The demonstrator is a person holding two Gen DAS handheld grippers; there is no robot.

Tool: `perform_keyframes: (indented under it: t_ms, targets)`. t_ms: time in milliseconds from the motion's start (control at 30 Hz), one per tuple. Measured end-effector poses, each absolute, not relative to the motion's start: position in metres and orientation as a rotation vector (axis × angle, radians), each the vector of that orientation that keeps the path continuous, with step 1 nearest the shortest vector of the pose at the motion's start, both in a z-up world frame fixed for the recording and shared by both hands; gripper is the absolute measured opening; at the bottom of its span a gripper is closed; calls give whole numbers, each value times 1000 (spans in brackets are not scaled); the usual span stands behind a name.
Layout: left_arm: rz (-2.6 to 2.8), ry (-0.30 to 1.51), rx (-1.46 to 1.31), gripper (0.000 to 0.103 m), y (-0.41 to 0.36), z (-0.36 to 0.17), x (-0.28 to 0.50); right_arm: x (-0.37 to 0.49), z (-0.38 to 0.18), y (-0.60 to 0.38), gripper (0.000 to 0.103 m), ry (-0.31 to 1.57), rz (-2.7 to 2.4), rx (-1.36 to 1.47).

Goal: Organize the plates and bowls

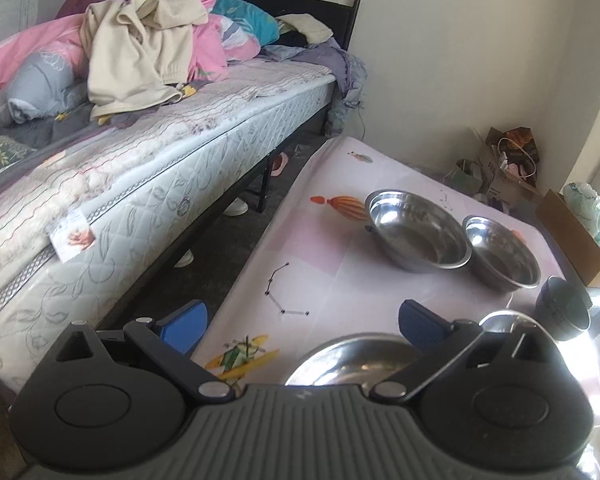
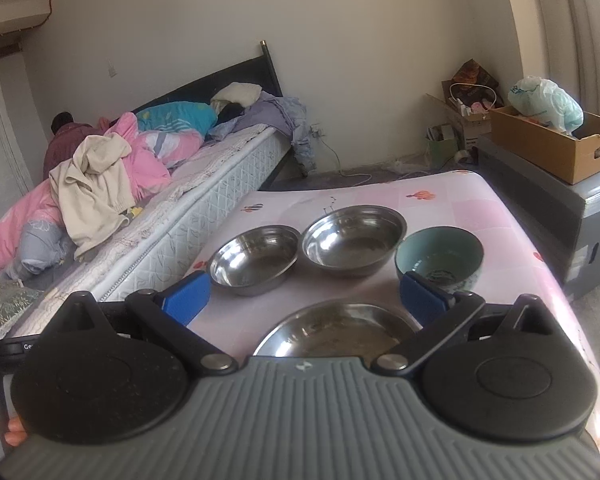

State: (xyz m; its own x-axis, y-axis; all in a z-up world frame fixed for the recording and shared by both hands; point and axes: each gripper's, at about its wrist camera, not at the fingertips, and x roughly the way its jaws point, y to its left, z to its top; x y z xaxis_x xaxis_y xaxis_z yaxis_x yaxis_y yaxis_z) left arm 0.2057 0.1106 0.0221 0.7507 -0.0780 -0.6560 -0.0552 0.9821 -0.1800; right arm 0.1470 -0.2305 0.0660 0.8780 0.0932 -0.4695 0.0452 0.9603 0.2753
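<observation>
A shallow steel plate [image 2: 336,330] lies at the lower centre of the right wrist view, on the pink patterned table cover [image 2: 500,216], its near edge hidden by the gripper body. Above it, across the middle of the frame, stand three bowls in a row: a steel bowl [image 2: 254,260] at left, a second steel bowl [image 2: 354,240] just beside it with rims almost touching, and a teal ceramic bowl [image 2: 440,258] at right, close to the second.

The right gripper [image 2: 304,296] hovers over the plate with its blue fingers [image 2: 188,296] spread wide, nothing between them; the right-hand finger overlaps the teal bowl in the picture, though contact cannot be judged.

In the left wrist view, the steel plate [image 1: 352,360] sits at the bottom centre, the two steel bowls [image 1: 418,232] [image 1: 502,258] in the right middle, and the ceramic bowl [image 1: 564,308], looking dark here, at the right edge. The left gripper [image 1: 302,322] is likewise wide open and empty above the table cover [image 1: 300,248].

Beyond the table, a bed [image 2: 204,208] heaped with pink bedding [image 2: 144,160] and a cream garment [image 2: 92,188] fills the left of both views. A cardboard box [image 2: 556,144] stands at the right of the right wrist view.
</observation>
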Motion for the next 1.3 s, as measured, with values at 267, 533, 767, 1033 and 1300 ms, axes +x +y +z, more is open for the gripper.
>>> perform_keyframes:
  t_ms: [267,533,767,1033,1300]
  targets:
    - [-99,707,-124,100,100,30,287,243,64,-219,101,560,111,393]
    - [-163,753,-57,95,69,12,356,325,26,-201,97,680,102,382]
    - [-187,869,-50,67,39,-12,411,375,-20,-201,72,810,82,469]
    - [-107,980,-59,44,27,-46,447,412,-63,-198,45,923,47,490]
    - [-104,1026,-109,14,24,-57,454,430,-76,-201,24,952,46,524]
